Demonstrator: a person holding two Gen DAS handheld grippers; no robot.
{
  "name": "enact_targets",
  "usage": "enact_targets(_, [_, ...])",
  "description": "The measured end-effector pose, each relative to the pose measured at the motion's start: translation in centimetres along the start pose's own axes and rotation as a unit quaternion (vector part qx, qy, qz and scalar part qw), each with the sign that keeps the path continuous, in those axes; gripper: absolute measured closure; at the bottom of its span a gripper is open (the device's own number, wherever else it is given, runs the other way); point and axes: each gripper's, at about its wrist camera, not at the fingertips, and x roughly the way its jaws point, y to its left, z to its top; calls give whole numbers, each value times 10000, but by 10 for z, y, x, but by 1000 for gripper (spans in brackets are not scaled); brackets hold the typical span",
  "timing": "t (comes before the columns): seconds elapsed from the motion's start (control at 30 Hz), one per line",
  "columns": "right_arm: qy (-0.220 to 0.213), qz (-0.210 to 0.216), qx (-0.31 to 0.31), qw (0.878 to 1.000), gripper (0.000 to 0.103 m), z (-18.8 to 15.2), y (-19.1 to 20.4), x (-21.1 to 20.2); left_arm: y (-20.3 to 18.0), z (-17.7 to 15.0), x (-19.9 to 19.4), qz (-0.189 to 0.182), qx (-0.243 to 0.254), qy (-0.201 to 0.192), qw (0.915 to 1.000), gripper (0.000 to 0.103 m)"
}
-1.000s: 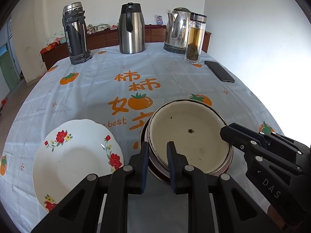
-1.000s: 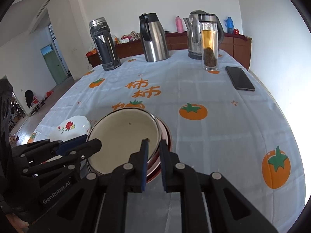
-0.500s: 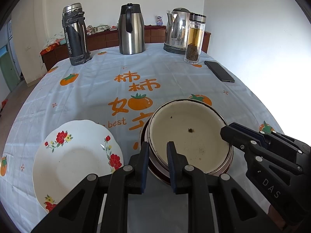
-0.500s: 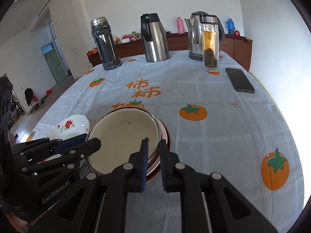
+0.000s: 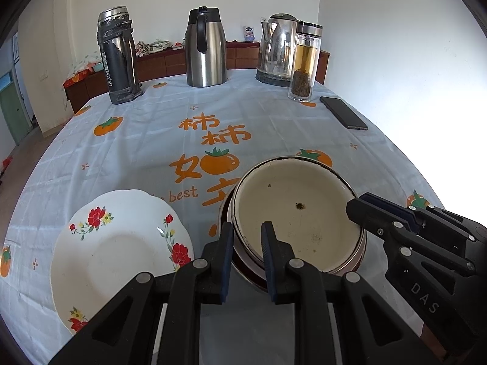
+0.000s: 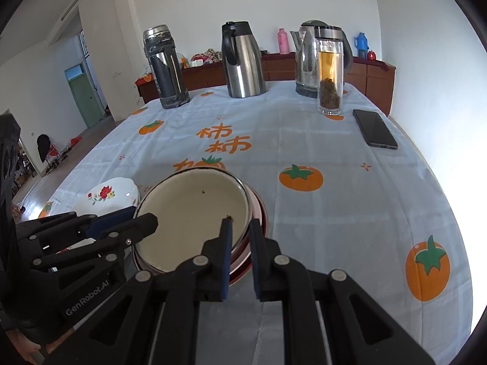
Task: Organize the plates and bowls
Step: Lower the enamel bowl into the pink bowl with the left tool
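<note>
Where it sits stacked, cream enamel bowl (image 5: pixel 298 210) looks speckled.

Tablecloth (image 5: pixel 146 127) reads "best"; claws apparently marked "DAS" (image 5: pixel 426 298) and "GenRobot.AI" (image 6: pixel 88 299).

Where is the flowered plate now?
In the left wrist view, the flowered plate lies flat on the tablecloth at lower left, just left of the enamel bowl.

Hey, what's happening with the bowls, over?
Both grippers, left and right, shut on cream enamel bowl's rim. Bowl nested on red bowl. Floral plate beside, apart. Nothing blocking.
</note>
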Motion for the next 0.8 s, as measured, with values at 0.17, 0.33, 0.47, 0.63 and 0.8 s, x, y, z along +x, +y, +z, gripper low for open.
enact_targets(0.17, [-17,-35,-64,10000,91,-1,1,-1,-1,0,1,21,19,-13,10000,82])
enact_targets(0.33, [-26,-83,-126,9999,92,-1,3,-2,-3,0,0,-9,48,-34,10000,82])
enact_targets(0.47, [-38,-63,-137,9999,92,-1,2,-3,-5,-1,1,30,102,-58,9999,82])
enact_targets(0.63, [-63,-49,-170,9998,90,-1,3,-5,-5,-1,1,33,74,-56,10000,82])
enact_targets(0.8, [-178,-39,-97,9998,90,0,2,-11,-5,-1,-3,-87,28,-88,9999,82])
